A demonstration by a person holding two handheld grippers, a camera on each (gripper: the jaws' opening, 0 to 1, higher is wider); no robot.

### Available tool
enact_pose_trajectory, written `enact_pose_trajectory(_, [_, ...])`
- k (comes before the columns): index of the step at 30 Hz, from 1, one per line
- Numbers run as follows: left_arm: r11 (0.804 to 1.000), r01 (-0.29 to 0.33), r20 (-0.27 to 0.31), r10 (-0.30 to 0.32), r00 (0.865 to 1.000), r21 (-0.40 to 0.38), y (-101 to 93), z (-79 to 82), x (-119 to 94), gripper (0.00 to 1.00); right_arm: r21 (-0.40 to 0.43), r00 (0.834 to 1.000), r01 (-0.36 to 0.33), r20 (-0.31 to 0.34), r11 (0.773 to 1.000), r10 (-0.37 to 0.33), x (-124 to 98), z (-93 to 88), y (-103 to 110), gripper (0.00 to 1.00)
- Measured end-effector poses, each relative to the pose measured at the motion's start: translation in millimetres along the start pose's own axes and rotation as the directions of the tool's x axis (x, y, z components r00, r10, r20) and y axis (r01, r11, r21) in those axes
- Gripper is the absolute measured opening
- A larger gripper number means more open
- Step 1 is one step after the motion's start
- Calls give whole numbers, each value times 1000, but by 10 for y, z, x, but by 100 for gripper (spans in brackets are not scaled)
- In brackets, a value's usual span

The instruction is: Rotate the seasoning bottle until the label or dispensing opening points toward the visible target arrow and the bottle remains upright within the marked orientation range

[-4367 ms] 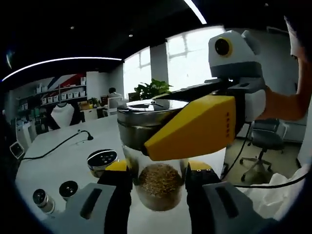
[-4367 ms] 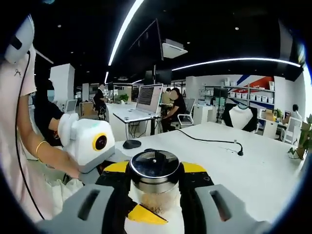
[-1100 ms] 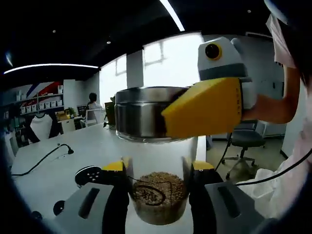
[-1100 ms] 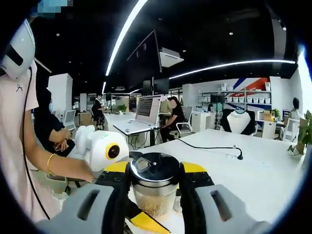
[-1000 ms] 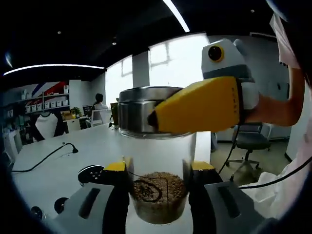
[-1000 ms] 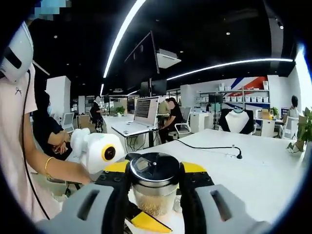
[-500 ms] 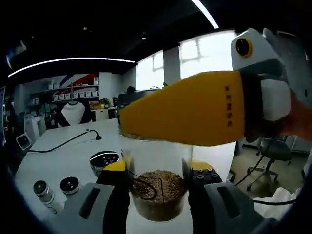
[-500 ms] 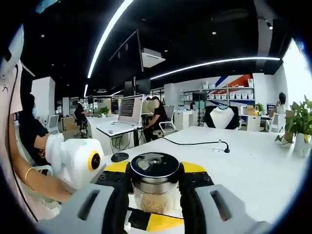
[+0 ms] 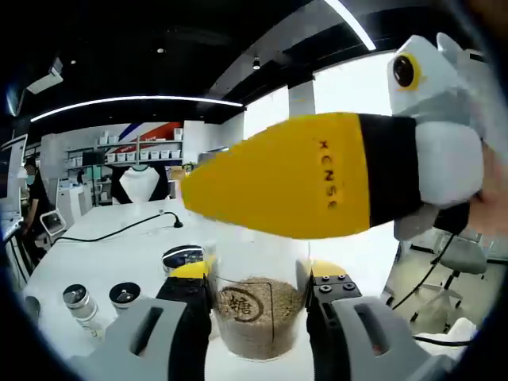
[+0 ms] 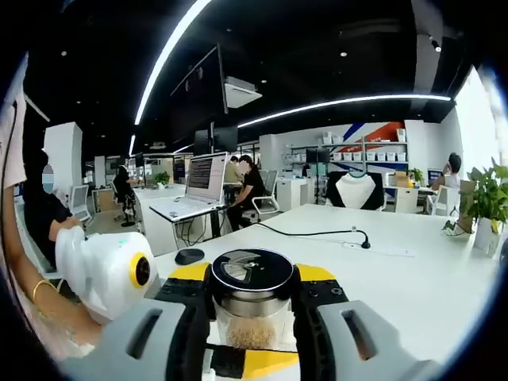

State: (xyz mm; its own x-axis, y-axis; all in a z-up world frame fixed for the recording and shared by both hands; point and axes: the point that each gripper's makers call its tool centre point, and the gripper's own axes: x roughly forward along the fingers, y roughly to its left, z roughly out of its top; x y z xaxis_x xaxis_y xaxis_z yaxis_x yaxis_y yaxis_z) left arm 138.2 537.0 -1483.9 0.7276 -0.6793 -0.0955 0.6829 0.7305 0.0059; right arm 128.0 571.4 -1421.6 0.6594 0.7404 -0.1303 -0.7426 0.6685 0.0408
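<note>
Two grippers clamp one seasoning bottle (image 9: 258,313) (glass, holding tan granules): left (image 9: 258,317) low, right (image 10: 252,305) at its lid.

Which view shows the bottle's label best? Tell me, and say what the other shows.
The left gripper view: the round printed label faces the camera on the seasoning bottle, between that hand-held gripper's jaws. The right gripper view looks down on the bottle's metal lid, glass and seasoning beneath; no label visible there.
</note>
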Motion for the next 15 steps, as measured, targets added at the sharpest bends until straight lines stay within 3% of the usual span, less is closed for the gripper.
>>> enact_pose_trajectory(6, [993, 111, -4, -111, 994, 45, -88, 41, -70, 46, -20, 991, -135, -5, 991, 135, -76, 49, 90, 36])
enact_pose_trajectory(9, [986, 168, 10, -168, 986, 15, -120, 86, -92, 45, -54, 986, -164, -9, 985, 164, -98, 81, 124, 36])
enact_pose_trajectory(13, [990, 133, 20, -135, 991, 55, -90, 118, -80, 45, -58, 984, -177, -1, 983, 177, -93, 108, 131, 37])
enact_pose_trajectory(15, [995, 83, 22, -84, 996, 48, -59, 111, -51, 45, -74, 986, -165, 2, 984, 165, -80, 108, 123, 36])
